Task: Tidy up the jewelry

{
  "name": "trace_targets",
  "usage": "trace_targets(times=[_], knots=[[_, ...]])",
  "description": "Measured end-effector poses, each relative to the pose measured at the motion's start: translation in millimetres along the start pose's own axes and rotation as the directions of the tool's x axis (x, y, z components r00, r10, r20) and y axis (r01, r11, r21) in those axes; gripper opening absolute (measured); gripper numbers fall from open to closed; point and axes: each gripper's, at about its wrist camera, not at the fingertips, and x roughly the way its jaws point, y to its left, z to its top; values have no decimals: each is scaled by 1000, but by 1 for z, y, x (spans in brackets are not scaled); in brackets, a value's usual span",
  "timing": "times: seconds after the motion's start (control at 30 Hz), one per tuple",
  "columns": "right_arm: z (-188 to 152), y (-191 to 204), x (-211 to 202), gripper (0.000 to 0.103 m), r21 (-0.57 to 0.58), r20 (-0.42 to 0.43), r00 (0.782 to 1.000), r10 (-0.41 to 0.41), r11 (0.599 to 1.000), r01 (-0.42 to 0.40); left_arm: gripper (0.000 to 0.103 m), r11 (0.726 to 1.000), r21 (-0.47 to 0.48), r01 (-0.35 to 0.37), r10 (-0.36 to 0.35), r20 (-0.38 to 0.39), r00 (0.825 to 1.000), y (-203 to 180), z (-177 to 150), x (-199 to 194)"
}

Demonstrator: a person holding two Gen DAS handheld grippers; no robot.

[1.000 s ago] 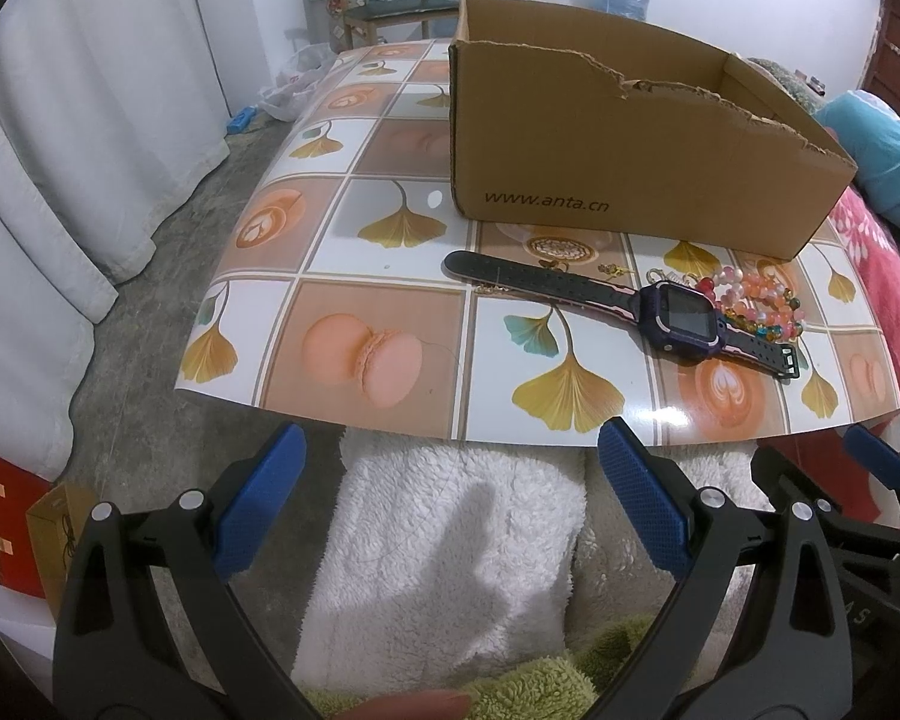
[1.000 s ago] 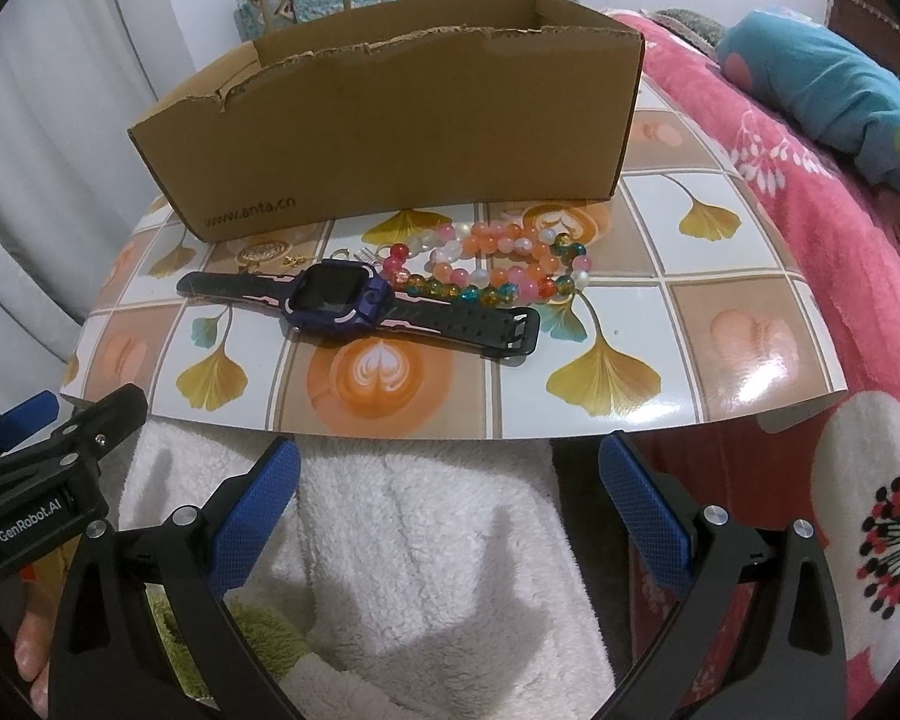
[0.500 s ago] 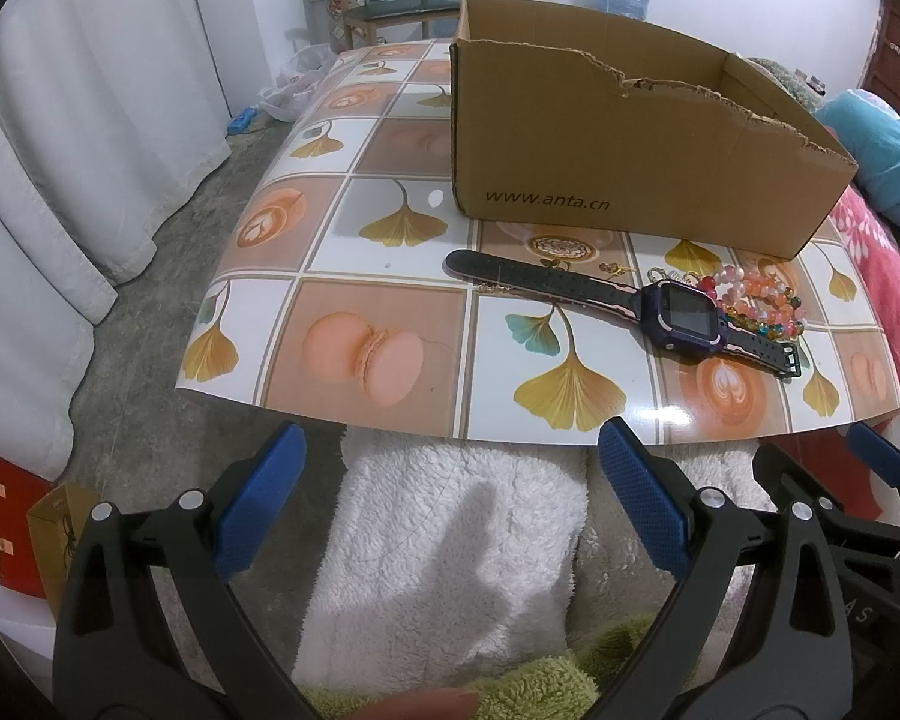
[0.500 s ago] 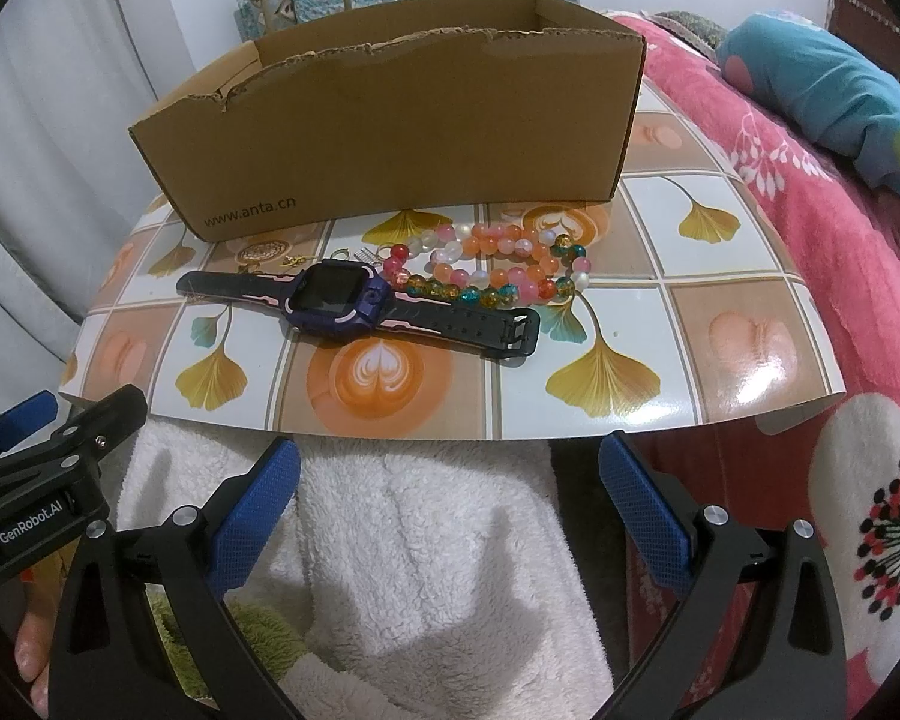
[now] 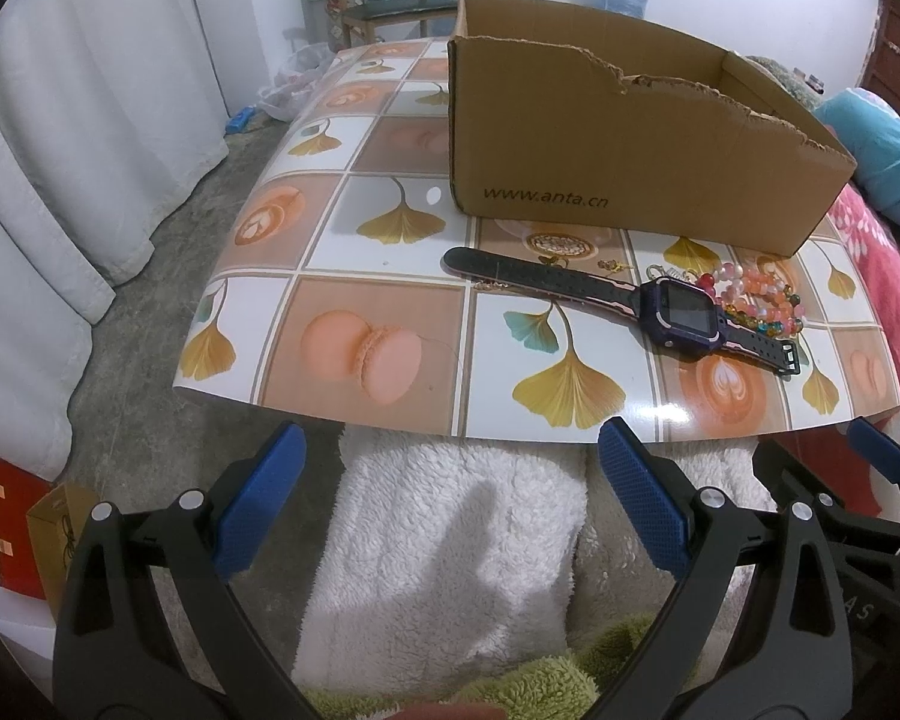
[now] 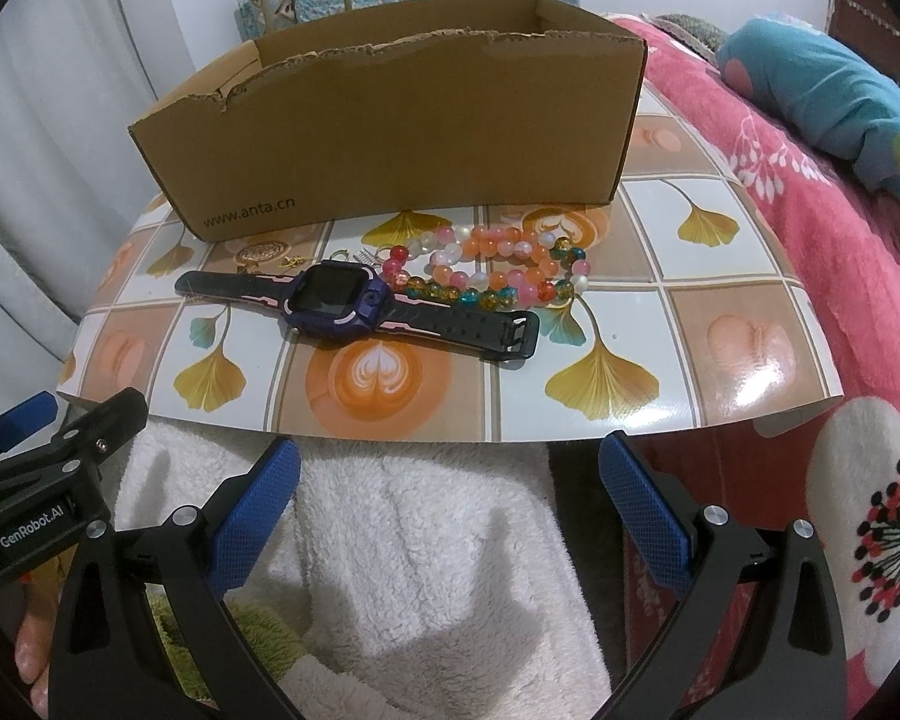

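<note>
A purple and black watch (image 5: 678, 309) (image 6: 336, 300) lies flat on the patterned board (image 5: 390, 300) (image 6: 720, 324). Beaded bracelets (image 5: 756, 294) (image 6: 498, 270) lie just behind it. Small gold pieces (image 5: 561, 243) (image 6: 264, 252) lie by the front wall of an open cardboard box (image 5: 630, 138) (image 6: 402, 126). My left gripper (image 5: 444, 498) is open and empty, short of the board's near edge. My right gripper (image 6: 447, 498) is open and empty, also short of that edge. Each gripper also shows in the other's view, the right (image 5: 870, 462) and the left (image 6: 24, 414).
White fleece (image 5: 450, 540) (image 6: 420, 540) lies under both grippers. A pink floral bedspread (image 6: 810, 210) and a teal pillow (image 6: 822, 84) lie to the right. White curtains (image 5: 60, 150) hang at the left, with bags (image 5: 24, 510) on the floor. A chair (image 5: 390, 6) stands behind the board.
</note>
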Motion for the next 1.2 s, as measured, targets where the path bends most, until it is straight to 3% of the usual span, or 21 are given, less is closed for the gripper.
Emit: trace_targets(times=[0.4, 0.7, 0.77, 0.87, 0.97, 1.1, 1.2], knots=[[2, -1, -1, 97, -6, 7, 1000, -12, 1000, 12, 95, 1000, 0, 2, -2, 2, 1000, -1, 1, 0], [11, -8, -8, 97, -26, 87, 996, -5, 1000, 7, 95, 1000, 23, 18, -19, 8, 1000, -1, 5, 5], [13, -9, -10, 97, -48, 127, 992, -3, 999, 10, 95, 998, 49, 40, -41, 30, 999, -1, 5, 7], [16, -9, -10, 97, -94, 142, 989, 33, 995, -20, 95, 987, 94, 134, -142, 82, 987, 0, 5, 6], [19, -9, -9, 97, -127, 163, 985, 52, 991, -32, 95, 970, 74, 232, -242, 172, 955, 10, 7, 0], [24, -5, -8, 97, -170, 190, 978, 82, 984, -50, 95, 962, 75, 262, -271, 164, 949, 14, 21, 6], [27, -4, -3, 97, -178, 185, 976, 116, 981, -83, 95, 974, 84, 211, -223, 166, 961, 17, 34, 13]])
